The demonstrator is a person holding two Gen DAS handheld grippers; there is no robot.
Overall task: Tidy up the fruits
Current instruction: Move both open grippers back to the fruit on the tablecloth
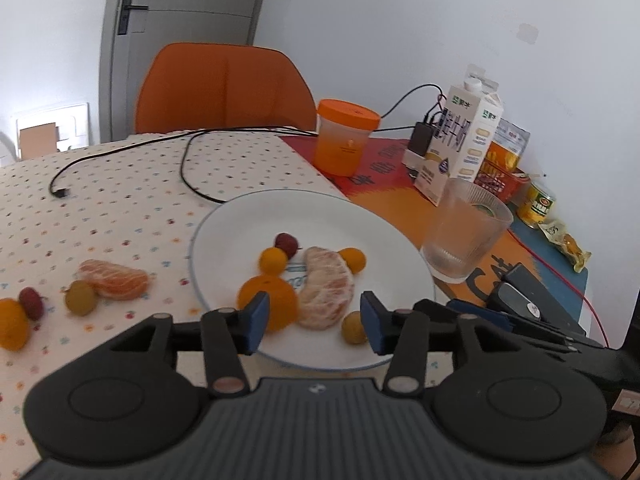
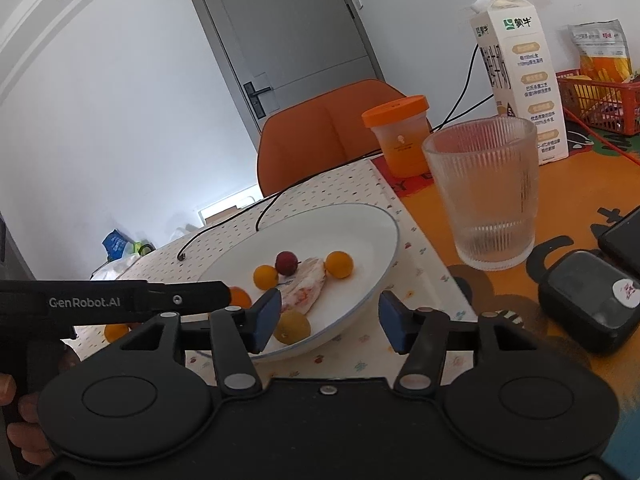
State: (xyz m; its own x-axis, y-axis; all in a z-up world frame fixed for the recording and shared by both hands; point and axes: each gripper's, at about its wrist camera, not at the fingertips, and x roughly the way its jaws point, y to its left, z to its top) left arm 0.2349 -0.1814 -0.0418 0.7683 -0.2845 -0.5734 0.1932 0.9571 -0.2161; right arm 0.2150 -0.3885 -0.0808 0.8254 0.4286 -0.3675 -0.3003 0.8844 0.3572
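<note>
from the left wrist view, our left hand-held gripper [image 1: 312, 322] hangs released over the near rim of a glossy white plate [image 1: 240, 224], nothing between its blue pads. on the plate lie a pithy peeled citrus half [image 1: 326, 290], round smooth kumquats and a dark red berry [image 1: 286, 243]. more fruit waits on the dotted worktop [image 1: 120, 192] to the left, including a second peeled segment cluster [image 1: 114, 279]. we judge that one needs a soft, wide squeeze.

from the right wrist view, our right hand-held gripper [image 2: 328, 322] is also released and empty, by the plate's near edge, a ribbed glass tumbler [image 2: 486, 192] close on the right.
</note>
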